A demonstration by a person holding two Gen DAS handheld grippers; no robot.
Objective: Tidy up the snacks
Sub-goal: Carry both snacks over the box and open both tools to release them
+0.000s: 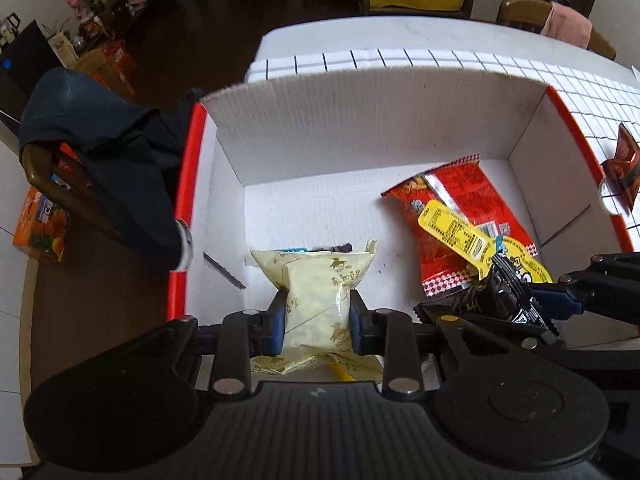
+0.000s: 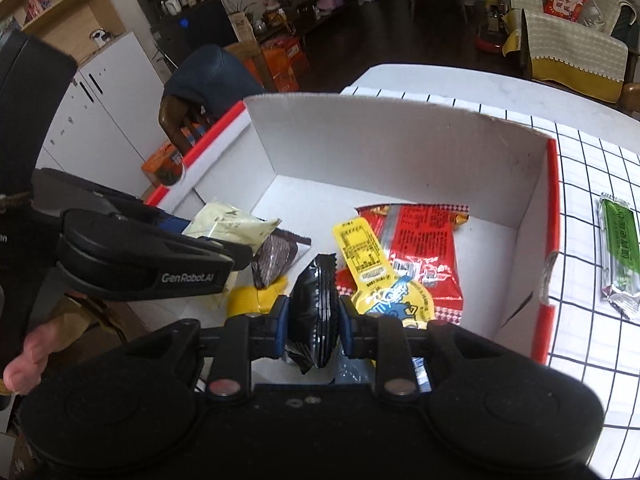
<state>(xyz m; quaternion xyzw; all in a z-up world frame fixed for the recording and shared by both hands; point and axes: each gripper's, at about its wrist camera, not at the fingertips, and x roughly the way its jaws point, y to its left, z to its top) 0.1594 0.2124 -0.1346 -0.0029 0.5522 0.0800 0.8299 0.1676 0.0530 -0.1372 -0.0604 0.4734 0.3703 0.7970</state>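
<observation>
A white cardboard box [image 1: 360, 128] with red edges stands on the checked tablecloth; it also shows in the right wrist view [image 2: 400, 152]. My left gripper [image 1: 318, 316] is shut on a pale yellow snack packet [image 1: 320, 288] over the box's near left part; the packet shows in the right wrist view [image 2: 228, 224]. My right gripper [image 2: 314, 316] is shut on a black snack packet [image 2: 316, 304], seen in the left wrist view [image 1: 492, 292]. A red packet [image 1: 460, 216] and a yellow packet [image 1: 456, 232] lie in the box's right part.
A green bar [image 2: 618, 256] lies on the cloth right of the box. A dark red wrapper [image 1: 624, 160] lies beyond the right wall. A dark brown packet [image 2: 276, 260] and a yellow thing [image 2: 252, 300] are near the box's front. A chair with dark clothing [image 1: 100, 148] stands left.
</observation>
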